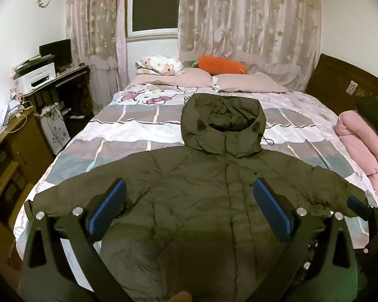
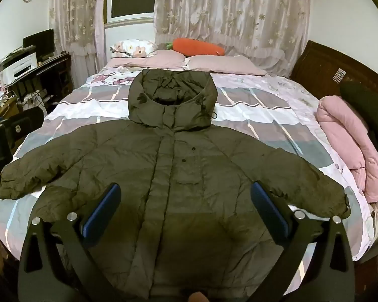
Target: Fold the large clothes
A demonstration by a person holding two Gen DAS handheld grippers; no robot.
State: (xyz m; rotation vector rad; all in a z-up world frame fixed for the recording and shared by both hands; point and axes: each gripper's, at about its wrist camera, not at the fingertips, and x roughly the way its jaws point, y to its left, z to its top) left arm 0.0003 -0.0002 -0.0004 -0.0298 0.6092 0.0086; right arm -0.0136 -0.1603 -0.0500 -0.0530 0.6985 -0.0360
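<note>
A large olive-green hooded puffer jacket [image 1: 209,196] lies flat, front up, on the bed, hood toward the pillows and both sleeves spread out. It also shows in the right wrist view [image 2: 179,176]. My left gripper [image 1: 189,196] is open and empty, hovering above the jacket's lower left body. My right gripper [image 2: 185,198] is open and empty, hovering above the jacket's lower middle. The right gripper shows at the right edge of the left wrist view [image 1: 365,209]. The left gripper shows at the left edge of the right wrist view [image 2: 10,128].
The bed [image 1: 128,130] has a checked pink and grey sheet, pink pillows [image 1: 249,81] and an orange carrot plush [image 1: 221,66] at the head. A rolled pink quilt [image 1: 363,148] lies at the right edge. A desk with a printer [image 1: 37,75] stands on the left.
</note>
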